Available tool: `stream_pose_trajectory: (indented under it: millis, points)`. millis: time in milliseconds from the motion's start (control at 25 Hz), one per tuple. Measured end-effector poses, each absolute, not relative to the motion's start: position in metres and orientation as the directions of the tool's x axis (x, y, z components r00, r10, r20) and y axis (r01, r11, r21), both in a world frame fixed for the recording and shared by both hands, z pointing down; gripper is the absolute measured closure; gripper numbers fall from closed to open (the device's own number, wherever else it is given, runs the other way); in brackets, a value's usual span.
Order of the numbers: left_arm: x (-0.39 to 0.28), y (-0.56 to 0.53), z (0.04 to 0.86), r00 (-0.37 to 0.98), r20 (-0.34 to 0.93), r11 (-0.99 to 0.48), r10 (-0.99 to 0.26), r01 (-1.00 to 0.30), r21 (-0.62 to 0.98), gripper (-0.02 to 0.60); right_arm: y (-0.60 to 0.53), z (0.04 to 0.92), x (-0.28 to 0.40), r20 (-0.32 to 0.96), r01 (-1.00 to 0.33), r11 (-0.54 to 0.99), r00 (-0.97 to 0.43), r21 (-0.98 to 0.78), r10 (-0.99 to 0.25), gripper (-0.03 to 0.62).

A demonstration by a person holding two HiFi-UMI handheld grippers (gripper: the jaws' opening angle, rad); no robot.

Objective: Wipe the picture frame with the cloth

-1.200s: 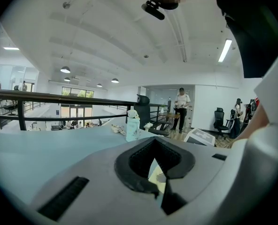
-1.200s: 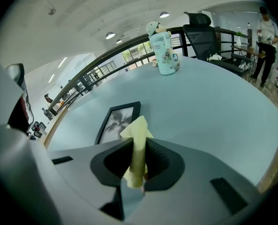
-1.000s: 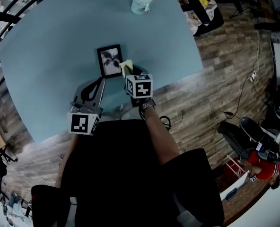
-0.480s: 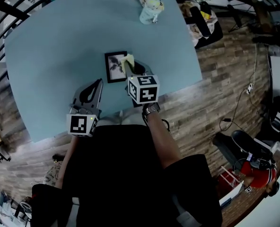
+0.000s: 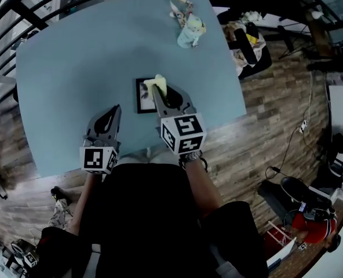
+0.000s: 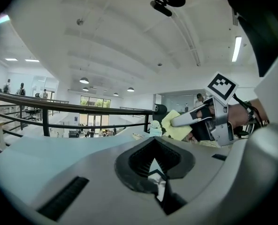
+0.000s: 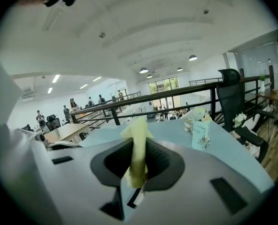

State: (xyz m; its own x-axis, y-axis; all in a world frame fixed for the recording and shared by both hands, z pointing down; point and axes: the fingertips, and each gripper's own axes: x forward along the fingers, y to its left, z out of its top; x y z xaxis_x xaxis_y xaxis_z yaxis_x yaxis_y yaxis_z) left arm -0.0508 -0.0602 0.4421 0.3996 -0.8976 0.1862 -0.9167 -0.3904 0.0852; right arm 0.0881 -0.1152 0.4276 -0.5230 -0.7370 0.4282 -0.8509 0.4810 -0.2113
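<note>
L gripper [image 5: 112,111]: jaws pressed together, nothing btwn them. It hangs over the table [image 5: 67,68] just left of the frame [image 5: 142,97], not touching it. Frame lies flat nr the table's near edge, roughly mid-width. R gripper [image 5: 159,90] pinches the yellow cloth [image 5: 157,83]. A tuft sticks out past the tips, over the frame's right side; contact or not, can't tell from above.

Step in hand, as I read it: the wipe itself. To do it well:
- hold the pinch firm so the cloth doesn't slip out
- lead w/ cloth, not jaw tips
- light downward pressure, short strokes along the frame

Frame looks loose & light, so it prob slides if pushed. L gripper is close enough to steady its left edge.

Room: plenty of bare table left of & beyond the frame. Near edge is close, so stroke away from it, not toward. Bottle [image 5: 190,31] stands well apart at far right, no obstacle.
</note>
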Motion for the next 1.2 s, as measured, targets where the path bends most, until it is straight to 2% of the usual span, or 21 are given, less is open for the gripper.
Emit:
stream_pose_trajectory:
  millis: [360,720,1200]
  points:
    - [-0.067,-0.064,0.405,0.355,0.124,-0.348,-0.927,-0.935,0.072,0.584,-0.088,0.383,0.079,0.352,-0.83,0.517,-0.558,-0.211,-0.752,0.536]
    - [-0.073,-0.06,0.376,0.354,0.088,-0.352,-0.931,-0.935,0.038,0.584,-0.066,0.337,0.073,0.209,-0.816,0.539,-0.576,-0.21,-0.79,0.536]
    - [-0.082,-0.047,0.341,0.344,0.04,-0.344,-0.938,-0.939,0.02,0.584,-0.044,0.288,0.058,0.081,-0.79,0.589,-0.607,-0.168,-0.791,0.536]
